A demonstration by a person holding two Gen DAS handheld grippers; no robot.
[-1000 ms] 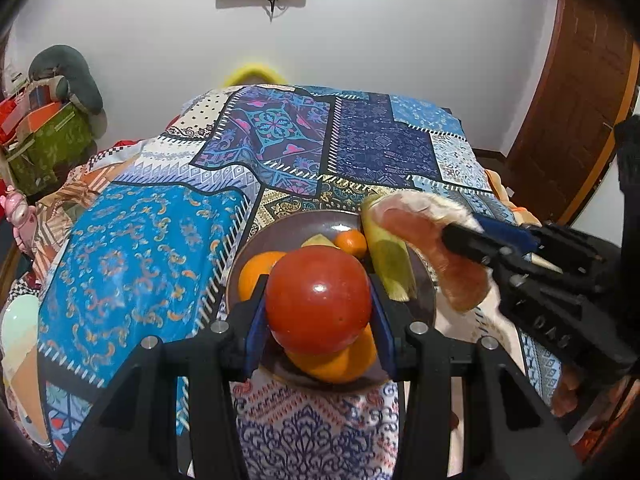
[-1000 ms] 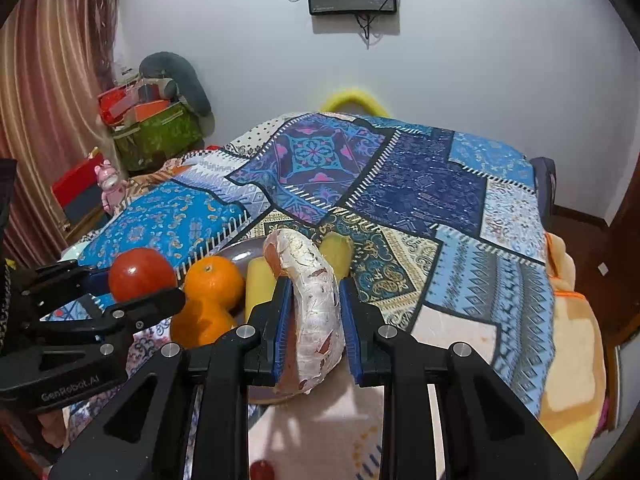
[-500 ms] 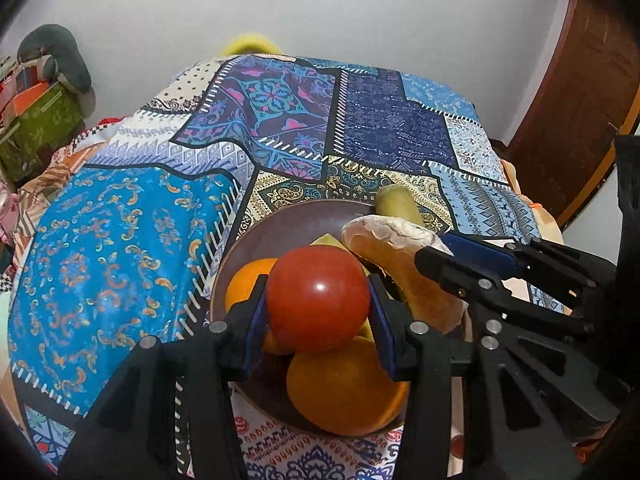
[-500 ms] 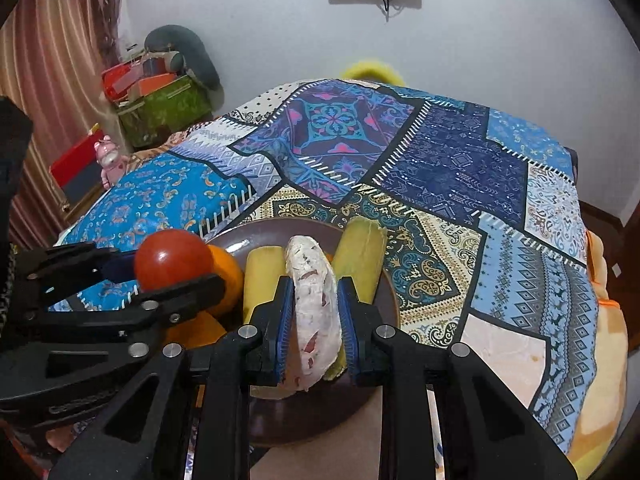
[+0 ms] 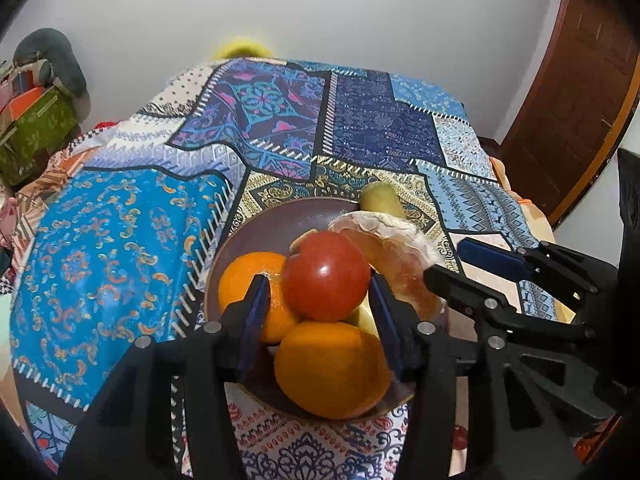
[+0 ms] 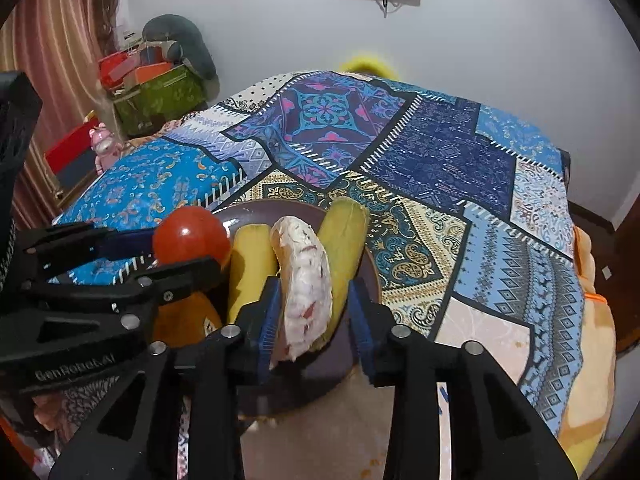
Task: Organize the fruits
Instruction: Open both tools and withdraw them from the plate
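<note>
left hand-held gripper (image 5: 318, 300) and right hand-held gripper (image 6: 314, 312) now opened, tomato (image 5: 326, 276) released

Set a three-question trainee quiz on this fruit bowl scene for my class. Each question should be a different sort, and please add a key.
1. True or false: the tomato sits between the left claw's fingers, above the oranges.
2. What stands between the right claw's fingers? A) an orange B) a pale fruit slice C) the tomato
3. Fill in: the left wrist view shows ___ oranges in the bowl.

Key: 1 true; 2 B; 3 two.
</note>
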